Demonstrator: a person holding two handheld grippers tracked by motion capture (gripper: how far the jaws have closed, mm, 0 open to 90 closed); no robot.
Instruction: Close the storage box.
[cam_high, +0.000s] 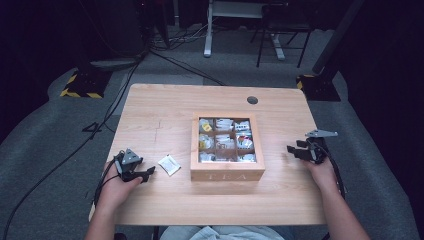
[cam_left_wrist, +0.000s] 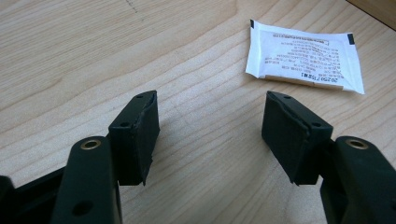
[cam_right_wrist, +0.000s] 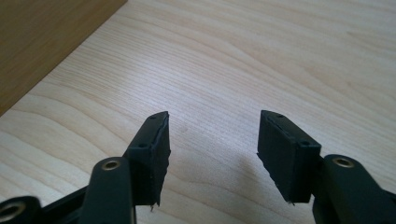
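Lying flat on the wooden table (cam_high: 150, 115), the white sachet (cam_high: 169, 164) sits just left of the tea box (cam_high: 227, 175), near the table's near edge and apart from the box wall. The left gripper (cam_high: 149, 173) rests just to the sachet's left, pointing right toward it; in the left gripper view its jaws stand wide apart with nothing between them, and the sachet (cam_left_wrist: 306, 56) lies ahead and slightly to the right of the gap, printed side up. The right gripper (cam_high: 292, 150) waits on the right side of the box, jaws likewise spread wide and empty over bare wood, with the box's side wall (cam_right_wrist: 42, 42) at the edge of its own view.

The work in hand looks like picking up the sachet, probably to put it in the box, whose compartments already hold packets. The main risk is the sachet's thinness: lying flush on the wood, it may slide away from the pads instead of being pinched, possibly against the box wall. Since it sits off-centre from the jaws, closing without re-aiming could catch a corner, leaving a weak grip that lets it drop.
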